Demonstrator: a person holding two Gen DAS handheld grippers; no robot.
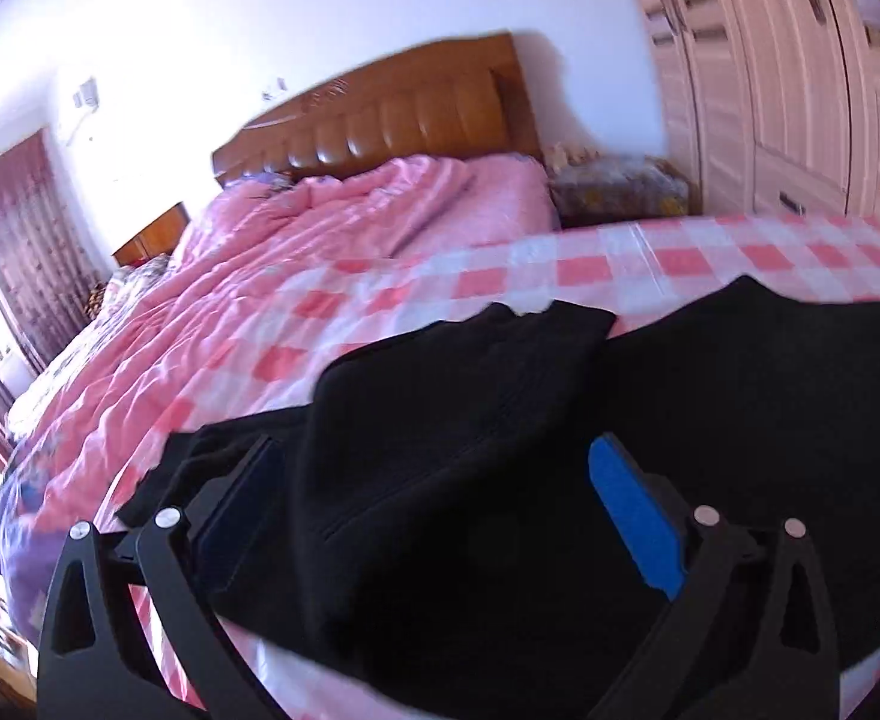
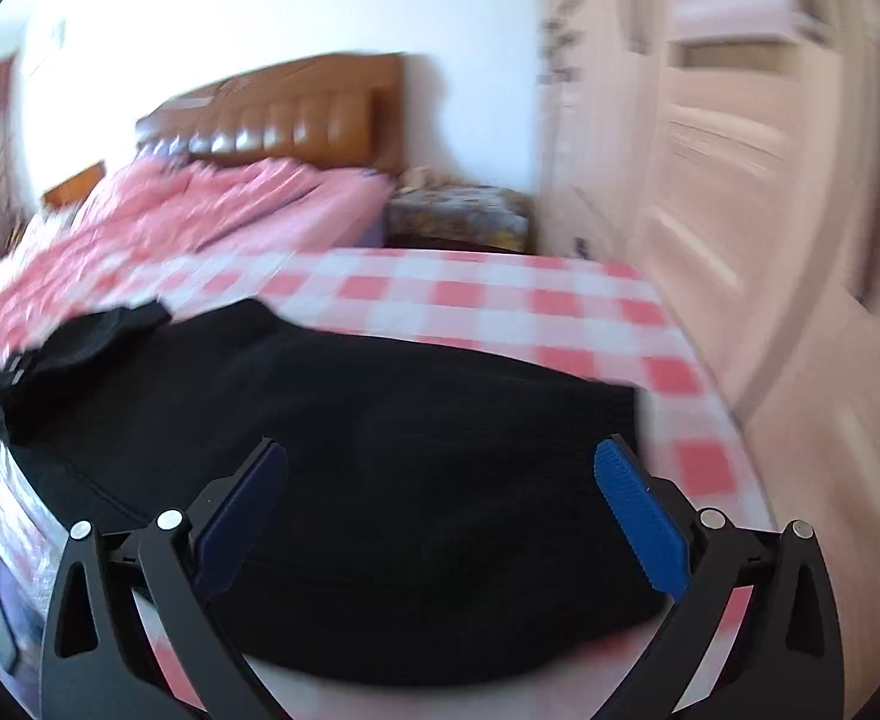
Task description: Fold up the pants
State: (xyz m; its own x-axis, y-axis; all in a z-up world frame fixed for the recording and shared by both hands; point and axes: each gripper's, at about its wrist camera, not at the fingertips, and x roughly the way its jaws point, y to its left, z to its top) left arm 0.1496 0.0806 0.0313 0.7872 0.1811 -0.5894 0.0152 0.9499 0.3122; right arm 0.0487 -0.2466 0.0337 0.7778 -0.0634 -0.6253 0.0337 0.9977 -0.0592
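- Nearest each camera, both tongs stand spread wide with nothing pinched: the left gripper (image 1: 437, 465) and the right gripper (image 2: 440, 468) each hang just above the cloth, blue pads (image 2: 641, 519) clear of it.
- Under and between the fingers lie the black pants (image 2: 350, 450), bunched in thick folds, one flap (image 1: 440, 396) doubled over on the left gripper's side.
- Beneath them spreads a pink-and-white checked sheet (image 2: 470, 294).
- Beyond it sits a rumpled pink quilt (image 1: 320, 228), then a brown padded headboard (image 1: 392, 114).
- Right of the tongs stands a pale wardrobe (image 1: 770, 90); no containers can be made out.
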